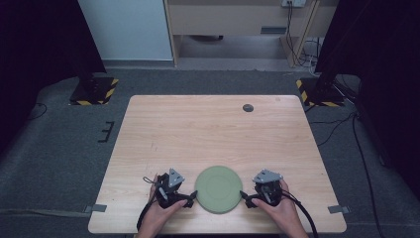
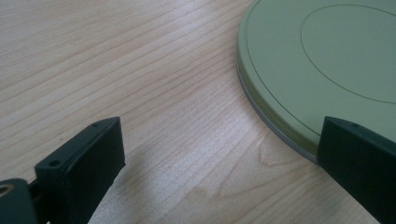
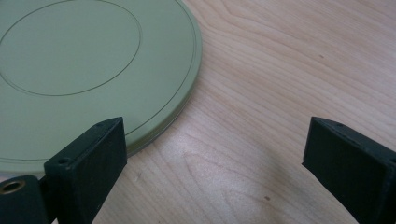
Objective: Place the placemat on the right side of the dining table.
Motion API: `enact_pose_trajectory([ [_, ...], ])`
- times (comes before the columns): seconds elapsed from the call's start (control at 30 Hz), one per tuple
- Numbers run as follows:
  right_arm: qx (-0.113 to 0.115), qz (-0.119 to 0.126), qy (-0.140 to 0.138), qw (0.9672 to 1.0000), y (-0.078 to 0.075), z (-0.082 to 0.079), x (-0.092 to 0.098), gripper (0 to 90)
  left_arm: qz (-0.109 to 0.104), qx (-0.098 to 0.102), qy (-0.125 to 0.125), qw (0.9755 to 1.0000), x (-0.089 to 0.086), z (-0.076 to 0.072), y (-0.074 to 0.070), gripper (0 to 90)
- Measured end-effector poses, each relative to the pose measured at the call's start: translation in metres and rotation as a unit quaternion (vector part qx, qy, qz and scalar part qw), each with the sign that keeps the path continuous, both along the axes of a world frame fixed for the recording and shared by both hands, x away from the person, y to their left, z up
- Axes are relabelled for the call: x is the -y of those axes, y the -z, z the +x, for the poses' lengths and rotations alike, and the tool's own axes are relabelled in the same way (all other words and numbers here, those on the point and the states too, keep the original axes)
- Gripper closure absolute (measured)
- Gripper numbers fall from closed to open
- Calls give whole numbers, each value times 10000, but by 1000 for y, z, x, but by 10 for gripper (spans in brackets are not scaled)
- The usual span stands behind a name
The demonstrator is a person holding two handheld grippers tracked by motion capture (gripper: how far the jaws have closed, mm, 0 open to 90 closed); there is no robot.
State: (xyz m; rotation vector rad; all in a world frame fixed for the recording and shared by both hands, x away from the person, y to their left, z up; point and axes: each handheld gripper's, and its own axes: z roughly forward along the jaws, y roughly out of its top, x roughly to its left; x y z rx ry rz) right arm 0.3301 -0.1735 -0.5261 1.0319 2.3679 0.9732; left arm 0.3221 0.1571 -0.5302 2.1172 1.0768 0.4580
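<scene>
In the high view, a flat, round, sage-green plate [image 1: 218, 189] lies on the pale wooden table [image 1: 208, 129] near its front edge, between the person's two hands. The left gripper [image 1: 190, 201] sits just beside the plate's left rim and the right gripper [image 1: 246, 200] just beside its right rim. A small dark round disc [image 1: 248, 107] lies well apart, near the far edge. This view gives the symmetry of the approach, yet the jaws are too small here to judge their spread.

The left gripper view settles that: the left gripper [image 2: 219, 154] has its jaws spread wide, empty, one over bare wood and the other overlapping the plate's [image 2: 322, 56] rim. It also shows a layered edge, so this may be two thin plates stacked; I cannot tell for sure. If so, a shallow pinch could lift the top one alone.

The right gripper view shows the right gripper [image 3: 215, 154] likewise wide apart and holding nothing, one jaw over the plate's [image 3: 88, 60] rim, the other over the table. The rim looks low and smooth, lying flush to the wood.

The likely trouble, in my judgement: a jaw closing on so flat an edge may ride over it and slip, or one side pushing before the other may slide the plate sideways or towards the near table edge.
</scene>
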Motion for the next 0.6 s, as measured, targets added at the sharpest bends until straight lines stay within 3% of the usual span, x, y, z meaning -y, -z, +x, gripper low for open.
enact_pose_trajectory([
  [0.43, 85, -7, 274, 9996, 1, 4, -1, 50, -14, 32, -131, 9999, 2, 3, 0, 6],
  [0.6, 54, 48, 249, 9997, 0, 3, 0, 73, -74, 38, -134, 9999, 0, 2, -1, 22],
])
